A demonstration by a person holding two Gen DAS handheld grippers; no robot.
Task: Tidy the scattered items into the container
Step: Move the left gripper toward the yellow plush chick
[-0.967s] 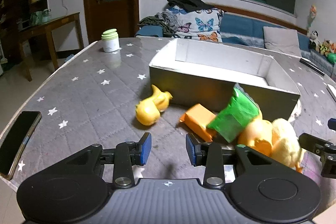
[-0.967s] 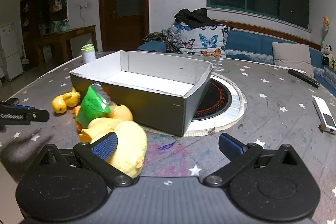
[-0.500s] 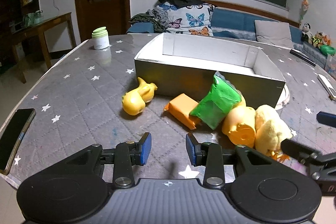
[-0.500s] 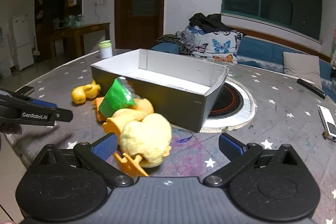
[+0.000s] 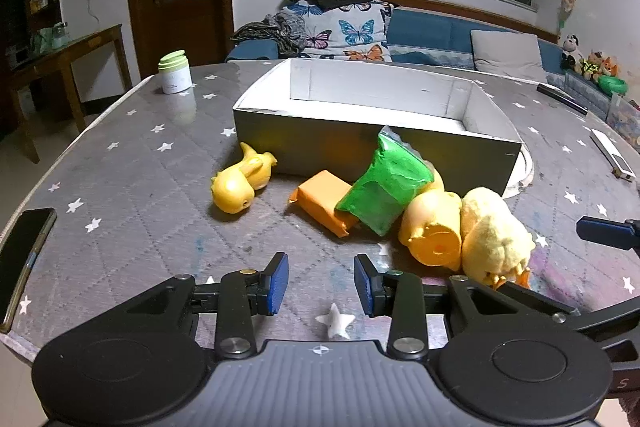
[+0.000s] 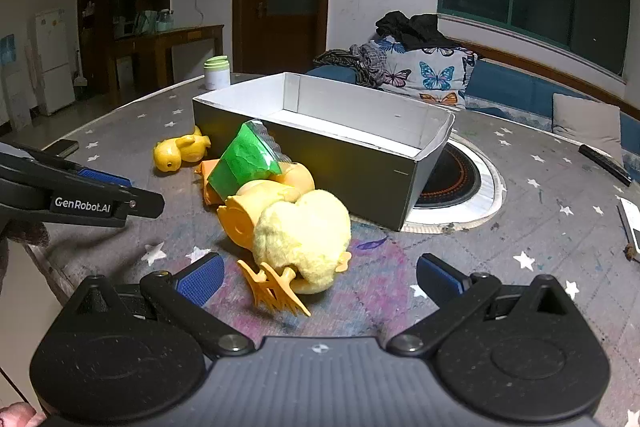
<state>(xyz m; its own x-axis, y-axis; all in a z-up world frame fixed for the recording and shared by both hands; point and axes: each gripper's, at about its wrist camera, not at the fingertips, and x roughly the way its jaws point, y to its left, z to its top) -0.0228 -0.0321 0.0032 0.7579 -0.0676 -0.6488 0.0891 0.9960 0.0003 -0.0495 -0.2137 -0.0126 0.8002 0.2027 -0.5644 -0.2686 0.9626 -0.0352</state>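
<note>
Star-print table | left gripper tilted down, half-open, empty | right gripper wide, empty, above plush chick

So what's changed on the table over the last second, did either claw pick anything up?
No. Both claws pulled back from the toy pile, so it sits farther ahead in each view. The right claw, first beside the plush chick, now has it just ahead of its wide-open jaws. The left claw is half open and empty. The box, rubber duck, green packet and orange block stayed put.
</note>
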